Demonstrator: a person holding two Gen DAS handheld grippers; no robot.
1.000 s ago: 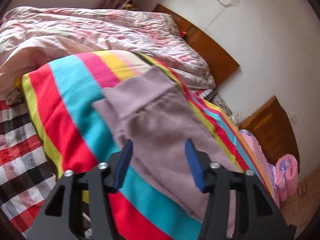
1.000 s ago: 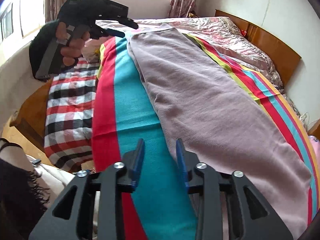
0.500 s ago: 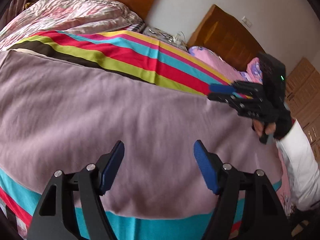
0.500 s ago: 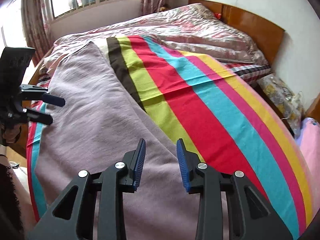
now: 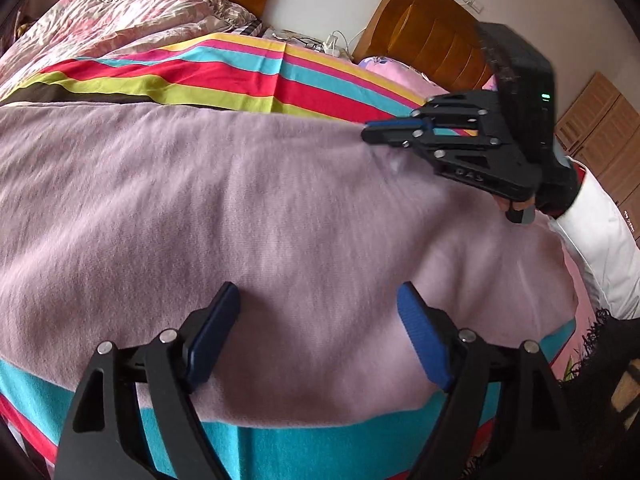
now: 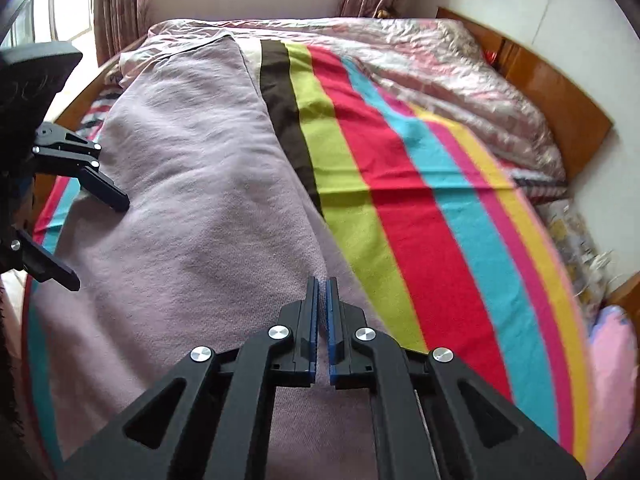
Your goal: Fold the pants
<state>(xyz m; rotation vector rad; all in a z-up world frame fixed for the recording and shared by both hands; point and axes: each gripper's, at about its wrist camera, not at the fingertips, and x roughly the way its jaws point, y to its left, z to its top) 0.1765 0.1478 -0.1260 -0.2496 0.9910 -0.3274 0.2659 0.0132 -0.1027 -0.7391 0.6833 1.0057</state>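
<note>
Pale lilac pants (image 5: 240, 200) lie flat along a striped blanket (image 5: 240, 76) on the bed. My left gripper (image 5: 318, 308) hovers over the pants near their near edge. Its jaws are opening wide, and nothing sits between them. The right wrist view shows the pants (image 6: 192, 200) stretching away toward the window, with the left gripper (image 6: 96, 236) at the left side. My right gripper (image 6: 322, 284) is shut at the pants' far edge beside the blanket's green stripe (image 6: 344, 208). From the left wrist view the right gripper (image 5: 370, 132) pinches that edge, and the cloth puckers just under its tips.
A crumpled floral quilt (image 6: 440, 64) fills the head of the bed, against a wooden headboard (image 6: 560, 92). A pink pillow (image 6: 612, 340) lies at the right bed edge. A wooden cabinet (image 5: 424, 32) stands beyond the bed. The person's white sleeve (image 5: 600, 232) reaches in from the right.
My left gripper swung from the waistband end to the pants' middle and its jaws widened. My right gripper crossed from the near side to the far edge and shut.
</note>
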